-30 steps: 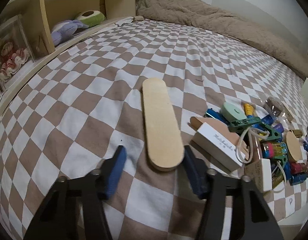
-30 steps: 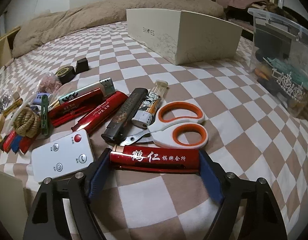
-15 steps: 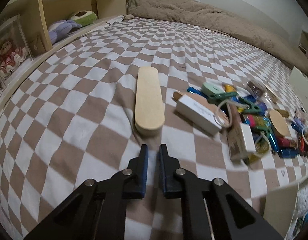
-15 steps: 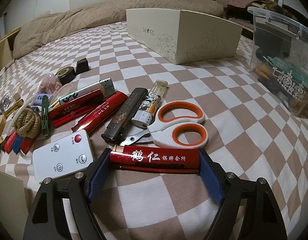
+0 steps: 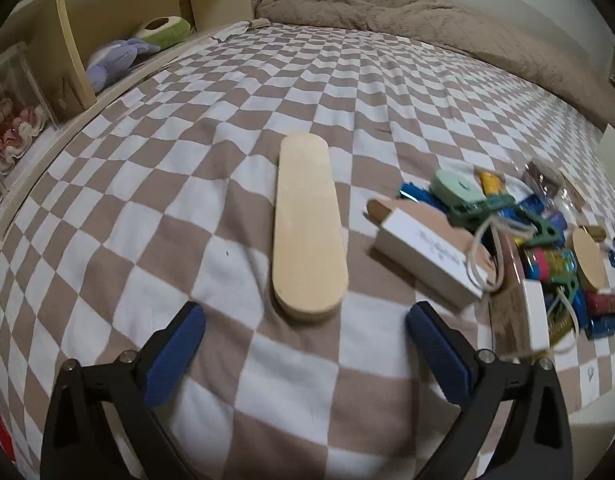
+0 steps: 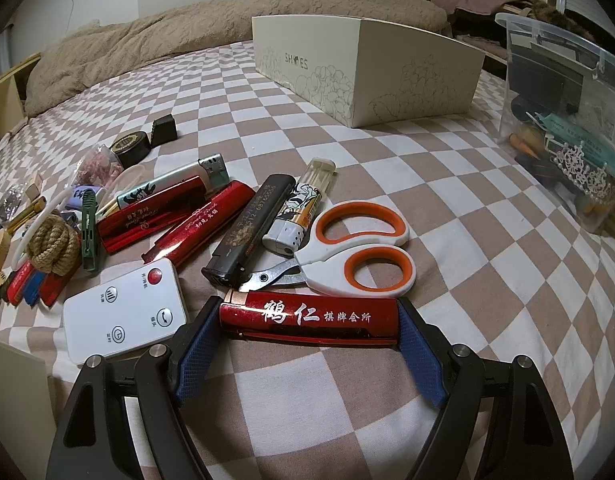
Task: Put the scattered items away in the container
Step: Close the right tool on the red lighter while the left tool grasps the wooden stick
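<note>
Checkered bedspread (image 5: 235, 160) beneath scattered clutter, beige blanket (image 5: 407, 12) heaped behind it.

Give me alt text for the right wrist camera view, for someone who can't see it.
The right gripper clamps a red lighter end to end on a checkered bedspread. Just beyond lie orange-handled scissors, a white remote and more lighters; a white shoe box stands farther back.

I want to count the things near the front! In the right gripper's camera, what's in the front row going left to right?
White remote → red lighter clamped end to end in the right gripper → orange-handled scissors just behind it.
</note>
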Action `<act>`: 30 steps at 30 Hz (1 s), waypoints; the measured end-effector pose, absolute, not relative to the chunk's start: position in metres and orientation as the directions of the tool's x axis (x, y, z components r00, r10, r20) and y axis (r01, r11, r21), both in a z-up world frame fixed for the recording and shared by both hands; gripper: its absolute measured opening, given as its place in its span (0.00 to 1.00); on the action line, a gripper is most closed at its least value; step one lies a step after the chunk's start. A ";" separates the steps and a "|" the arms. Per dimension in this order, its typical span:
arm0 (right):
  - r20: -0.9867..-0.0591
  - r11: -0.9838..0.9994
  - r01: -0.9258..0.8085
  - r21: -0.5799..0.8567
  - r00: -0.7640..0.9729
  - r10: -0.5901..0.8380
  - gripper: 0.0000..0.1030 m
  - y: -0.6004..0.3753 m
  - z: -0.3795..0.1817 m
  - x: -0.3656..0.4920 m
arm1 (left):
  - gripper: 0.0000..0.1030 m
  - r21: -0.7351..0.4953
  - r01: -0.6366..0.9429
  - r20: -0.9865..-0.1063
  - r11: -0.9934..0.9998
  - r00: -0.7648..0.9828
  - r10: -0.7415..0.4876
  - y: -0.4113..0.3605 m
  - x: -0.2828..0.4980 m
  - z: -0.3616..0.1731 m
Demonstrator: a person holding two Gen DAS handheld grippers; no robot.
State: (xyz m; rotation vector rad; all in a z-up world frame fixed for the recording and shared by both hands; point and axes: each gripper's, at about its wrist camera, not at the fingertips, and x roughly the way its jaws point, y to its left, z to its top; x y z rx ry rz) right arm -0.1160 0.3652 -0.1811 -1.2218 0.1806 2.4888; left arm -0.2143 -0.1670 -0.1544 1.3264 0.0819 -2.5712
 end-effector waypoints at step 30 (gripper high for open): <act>-0.779 -0.926 -0.374 -0.057 -0.564 0.276 0.81 0.361 -0.178 -0.117 | 0.33 0.040 0.176 -0.816 -0.984 -0.562 -0.133 -0.173 -0.235 -0.143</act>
